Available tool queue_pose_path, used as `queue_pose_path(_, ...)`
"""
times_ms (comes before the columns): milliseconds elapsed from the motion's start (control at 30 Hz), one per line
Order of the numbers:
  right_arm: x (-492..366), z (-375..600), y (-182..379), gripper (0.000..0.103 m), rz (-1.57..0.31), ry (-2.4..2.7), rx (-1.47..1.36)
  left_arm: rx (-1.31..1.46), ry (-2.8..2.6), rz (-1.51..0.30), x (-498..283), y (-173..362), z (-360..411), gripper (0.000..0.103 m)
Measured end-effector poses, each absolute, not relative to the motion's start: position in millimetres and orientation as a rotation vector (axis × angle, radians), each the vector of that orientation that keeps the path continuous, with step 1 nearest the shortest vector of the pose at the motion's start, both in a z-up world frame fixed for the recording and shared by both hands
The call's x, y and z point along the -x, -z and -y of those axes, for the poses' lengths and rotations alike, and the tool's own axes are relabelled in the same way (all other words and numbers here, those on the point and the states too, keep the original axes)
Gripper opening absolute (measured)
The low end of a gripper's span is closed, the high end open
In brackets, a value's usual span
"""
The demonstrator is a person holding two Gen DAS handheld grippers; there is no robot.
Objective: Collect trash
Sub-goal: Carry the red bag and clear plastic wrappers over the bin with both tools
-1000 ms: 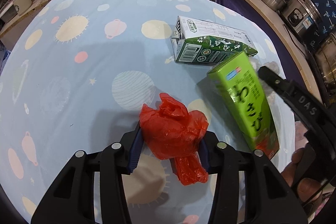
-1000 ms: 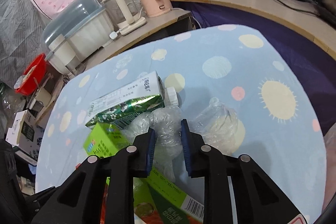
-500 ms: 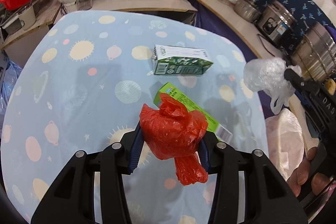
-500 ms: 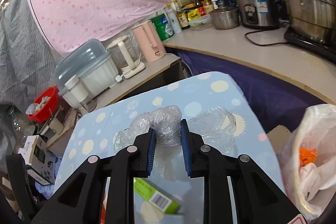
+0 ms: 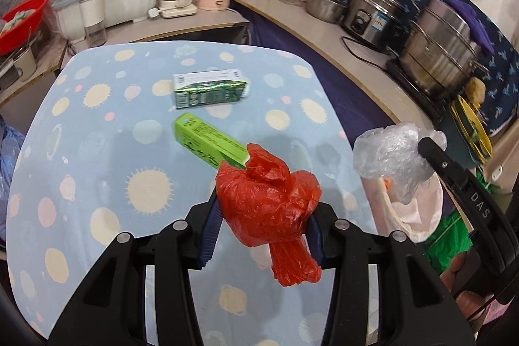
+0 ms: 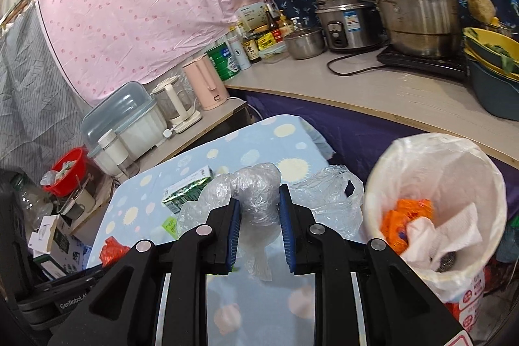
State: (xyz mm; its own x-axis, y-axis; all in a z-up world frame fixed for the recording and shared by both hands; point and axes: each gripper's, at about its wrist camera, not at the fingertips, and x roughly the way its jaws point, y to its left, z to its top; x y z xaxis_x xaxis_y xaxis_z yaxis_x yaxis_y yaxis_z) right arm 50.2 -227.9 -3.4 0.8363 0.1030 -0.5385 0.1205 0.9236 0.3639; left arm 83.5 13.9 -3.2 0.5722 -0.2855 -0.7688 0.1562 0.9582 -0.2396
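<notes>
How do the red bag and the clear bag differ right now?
The red bag is opaque and bunched into a tight wad; the clear bag is see-through, with a looser part spreading out beside the jaws. The red bag is clamped in the left gripper, the clear bag in the right gripper. The clear bag is nearer the lined bin. Both are crumpled plastic, held up off the table.

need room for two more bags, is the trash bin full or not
Not full. The white-lined trash bin holds orange scraps and white paper low down, with bare liner wall above them.
</notes>
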Motion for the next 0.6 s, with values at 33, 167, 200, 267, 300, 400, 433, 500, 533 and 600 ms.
queue_pose_path(33, -43.5, 233.0, 4.7, 0.021, -0.585, 0.017, -0.404, 0.142, 0.272, -0.926, -79.7, 2.2, -6.6, 0.043)
queue_pose_path(167, -19.6, 251.5, 11.1, 0.021, -0.588, 0.051, -0.415, 0.100, 0.312, -0.923, -67.5, 0.0, 20.1, 0.043)
queue_pose_path(200, -15.0, 255.4, 13.0, 0.021, -0.589, 0.058, -0.417, 0.091, 0.321, -0.923, -65.0, -0.2, 26.0, 0.043)
queue_pose_path(267, -3.5, 265.5, 17.3, 0.021, -0.592, 0.078, -0.424, 0.070, 0.343, -0.923, -60.1, -0.1, 40.4, 0.043)
queue_pose_path(300, 1.2, 269.9, 19.7, 0.021, -0.594, 0.087, -0.429, 0.062, 0.351, -0.924, -58.1, 0.4, 46.0, 0.043)
queue_pose_path(400, 14.8, 285.0, 27.3, 0.021, -0.599, 0.115, -0.441, 0.032, 0.380, -0.929, -52.4, 2.6, 66.1, 0.043)
queue_pose_path(433, 19.6, 290.5, 30.4, 0.021, -0.602, 0.128, -0.445, 0.024, 0.390, -0.933, -50.7, 3.9, 72.4, 0.043)
queue_pose_path(500, 26.2, 299.5, 35.6, 0.021, -0.608, 0.140, -0.455, 0.005, 0.405, -0.940, -48.0, 6.6, 84.1, 0.043)
queue_pose_path(533, 30.3, 305.2, 39.1, 0.021, -0.612, 0.151, -0.462, -0.005, 0.413, -0.944, -46.1, 8.2, 90.3, 0.043)
queue_pose_path(600, 35.6, 314.6, 44.3, 0.021, -0.617, 0.170, -0.475, -0.019, 0.427, -0.953, -43.8, 11.5, 99.9, 0.043)
